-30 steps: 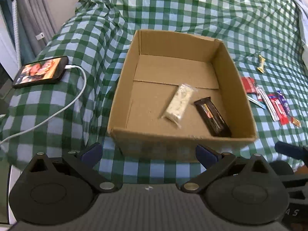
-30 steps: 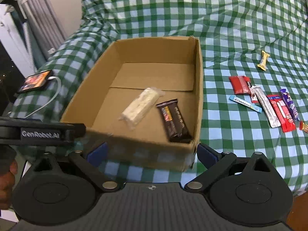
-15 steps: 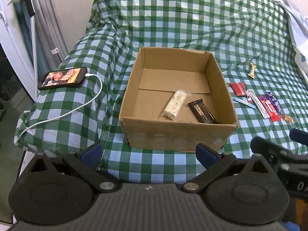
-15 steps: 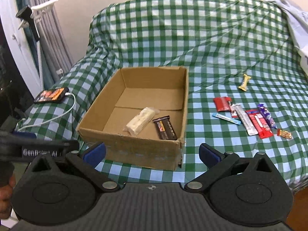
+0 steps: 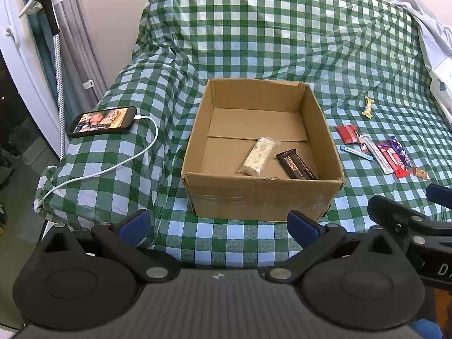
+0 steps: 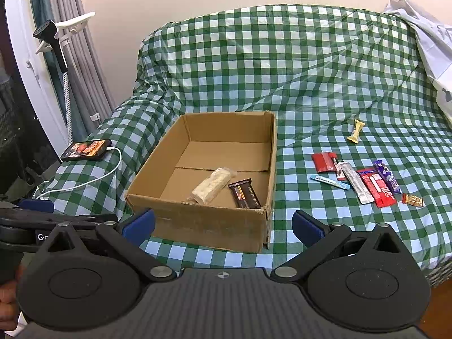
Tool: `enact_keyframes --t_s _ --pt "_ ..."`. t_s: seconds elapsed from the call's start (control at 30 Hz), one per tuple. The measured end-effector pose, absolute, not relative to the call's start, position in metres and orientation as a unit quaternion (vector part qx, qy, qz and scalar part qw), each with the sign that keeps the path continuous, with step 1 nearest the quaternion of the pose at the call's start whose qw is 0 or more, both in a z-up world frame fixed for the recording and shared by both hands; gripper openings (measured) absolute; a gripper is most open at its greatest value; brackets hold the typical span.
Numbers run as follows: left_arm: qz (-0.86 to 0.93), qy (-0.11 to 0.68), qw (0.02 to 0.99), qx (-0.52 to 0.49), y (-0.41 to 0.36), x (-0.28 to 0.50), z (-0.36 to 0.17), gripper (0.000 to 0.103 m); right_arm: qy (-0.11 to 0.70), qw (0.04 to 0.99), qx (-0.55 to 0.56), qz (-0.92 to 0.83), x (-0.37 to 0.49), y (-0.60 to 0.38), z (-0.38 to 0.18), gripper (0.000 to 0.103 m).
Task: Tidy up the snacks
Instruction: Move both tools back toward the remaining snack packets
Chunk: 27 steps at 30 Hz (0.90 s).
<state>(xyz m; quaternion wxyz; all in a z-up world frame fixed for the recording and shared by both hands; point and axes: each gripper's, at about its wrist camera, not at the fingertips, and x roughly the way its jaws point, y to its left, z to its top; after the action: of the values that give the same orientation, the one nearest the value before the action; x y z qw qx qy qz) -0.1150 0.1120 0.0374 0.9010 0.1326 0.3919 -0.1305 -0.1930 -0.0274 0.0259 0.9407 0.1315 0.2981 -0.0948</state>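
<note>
An open cardboard box (image 5: 262, 200) (image 6: 209, 226) sits on the green checked cloth. Inside lie a pale bar (image 5: 258, 156) (image 6: 213, 185) and a dark brown bar (image 5: 295, 164) (image 6: 244, 193). To the box's right several loose snacks lie on the cloth: a red packet (image 6: 324, 162), a blue stick (image 6: 329, 181), a silver bar (image 6: 356, 183), a red bar (image 6: 377, 188), a purple bar (image 6: 387, 180), a small orange sweet (image 6: 413, 200) and a yellow sweet (image 6: 356, 131). My left gripper (image 5: 219, 223) and right gripper (image 6: 223, 224) are open and empty, held back in front of the box.
A phone (image 5: 103, 120) on a white charging cable (image 5: 113, 166) lies left of the box. A garment steamer stand (image 6: 60, 56) and curtains are at far left. A white cloth (image 6: 429, 45) lies at the far right. The right gripper's body (image 5: 415, 223) shows in the left view.
Both grippers have pulled back and up from the box, so the whole bed and the loose snacks now show. The box and snacks have not moved.
</note>
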Motion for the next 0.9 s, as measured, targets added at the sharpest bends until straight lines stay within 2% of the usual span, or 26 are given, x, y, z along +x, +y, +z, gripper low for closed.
enact_keyframes --t_s 0.9 --pt "-0.126 0.424 0.883 0.154 0.099 -0.097 0.019 0.103 0.32 0.929 0.155 -0.098 -0.181 -0.034 0.01 0.102"
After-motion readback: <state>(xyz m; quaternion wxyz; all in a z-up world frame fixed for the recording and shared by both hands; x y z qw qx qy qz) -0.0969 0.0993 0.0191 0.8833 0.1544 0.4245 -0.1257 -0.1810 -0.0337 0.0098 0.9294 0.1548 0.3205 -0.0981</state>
